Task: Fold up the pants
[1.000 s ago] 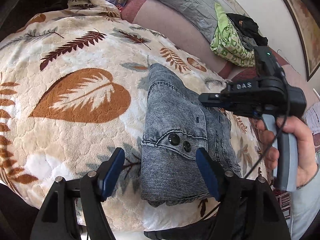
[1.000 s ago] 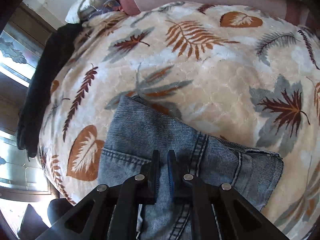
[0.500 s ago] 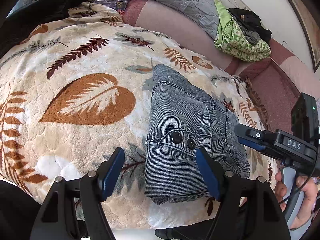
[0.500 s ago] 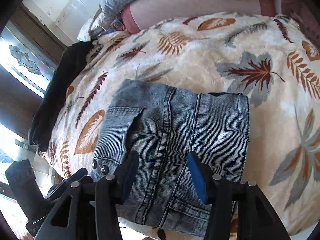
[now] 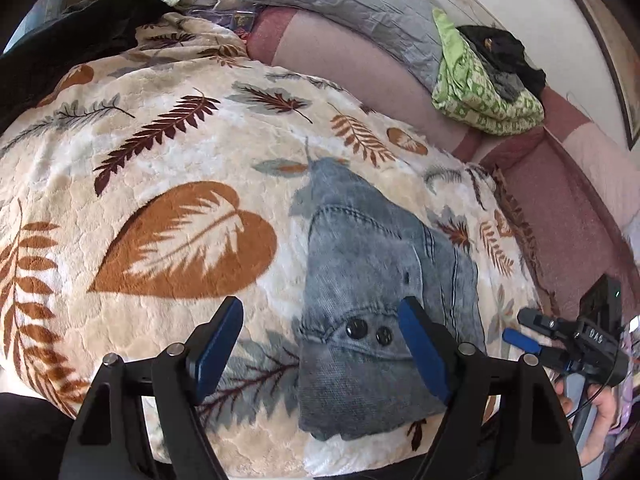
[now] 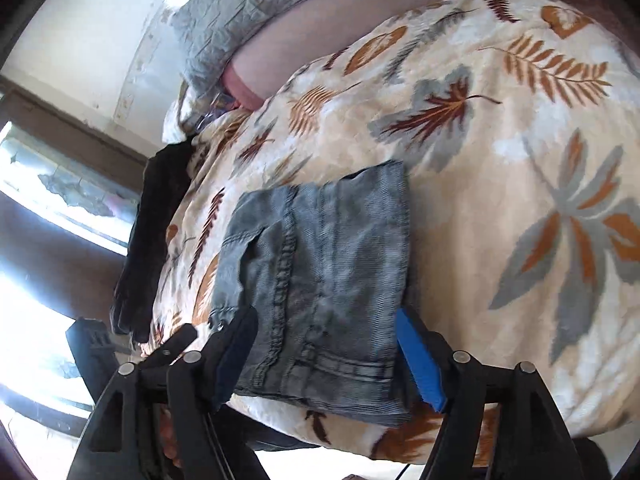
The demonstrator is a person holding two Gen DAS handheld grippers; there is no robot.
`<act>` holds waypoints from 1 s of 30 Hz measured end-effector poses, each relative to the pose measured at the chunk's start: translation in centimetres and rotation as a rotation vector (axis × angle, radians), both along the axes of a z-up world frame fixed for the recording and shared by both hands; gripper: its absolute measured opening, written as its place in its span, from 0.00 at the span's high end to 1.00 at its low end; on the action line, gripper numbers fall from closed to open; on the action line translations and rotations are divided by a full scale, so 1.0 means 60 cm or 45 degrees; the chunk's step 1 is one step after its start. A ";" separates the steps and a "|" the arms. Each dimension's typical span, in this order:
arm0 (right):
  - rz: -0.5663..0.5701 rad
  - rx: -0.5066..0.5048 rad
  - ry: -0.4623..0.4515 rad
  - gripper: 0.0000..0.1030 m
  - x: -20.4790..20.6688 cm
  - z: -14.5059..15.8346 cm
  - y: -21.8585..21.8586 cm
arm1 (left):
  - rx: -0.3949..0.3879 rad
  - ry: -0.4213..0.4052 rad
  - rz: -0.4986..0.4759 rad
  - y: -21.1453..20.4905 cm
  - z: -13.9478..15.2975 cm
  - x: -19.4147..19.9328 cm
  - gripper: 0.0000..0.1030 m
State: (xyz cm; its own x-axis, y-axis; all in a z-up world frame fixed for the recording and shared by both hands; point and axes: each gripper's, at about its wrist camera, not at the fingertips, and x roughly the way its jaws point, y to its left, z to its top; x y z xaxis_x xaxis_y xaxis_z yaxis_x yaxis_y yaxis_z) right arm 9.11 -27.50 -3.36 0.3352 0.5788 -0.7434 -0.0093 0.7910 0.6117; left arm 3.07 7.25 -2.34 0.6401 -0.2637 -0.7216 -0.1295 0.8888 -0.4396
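Observation:
The grey-blue denim pants [image 5: 372,280] lie folded into a compact rectangle on the leaf-patterned blanket [image 5: 180,160], near its front edge. Two dark buttons show on the near part. The pants also show in the right wrist view [image 6: 328,280]. My left gripper [image 5: 320,352] is open and empty, hovering above the pants' near left corner. My right gripper [image 6: 324,356] is open and empty, raised over the near end of the pants. It shows in the left wrist view [image 5: 528,328] at the far right, off the pants.
A grey quilted pillow [image 5: 360,4] and a green patterned cloth with dark clothes [image 5: 480,88] lie at the back on a pink sofa back [image 5: 340,56]. A black garment [image 6: 148,240] lies along the blanket's left side. A bright window [image 6: 48,208] is at left.
My right gripper has opened, let go of the denim and pulled back toward the front right, off the pants. My left gripper stayed open and rose slightly.

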 end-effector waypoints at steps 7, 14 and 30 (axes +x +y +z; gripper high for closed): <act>0.028 0.331 0.252 0.26 0.054 -0.080 -0.027 | -0.317 0.206 -0.150 0.018 -0.074 0.096 0.21; 0.122 0.216 0.312 0.42 0.074 -0.105 0.039 | -0.354 0.212 -0.259 -0.013 -0.088 0.116 0.22; 0.218 -0.028 -0.082 0.86 0.140 0.092 0.118 | 0.037 -0.070 -0.328 -0.041 0.077 0.172 0.73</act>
State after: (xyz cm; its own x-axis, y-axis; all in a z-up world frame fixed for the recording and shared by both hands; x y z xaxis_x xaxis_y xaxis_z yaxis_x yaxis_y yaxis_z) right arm 17.54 -20.39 2.17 0.2804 0.6155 -0.7366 -0.1837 0.7876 0.5881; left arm 13.39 4.76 2.30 0.5931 -0.4025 -0.6973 0.1262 0.9018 -0.4133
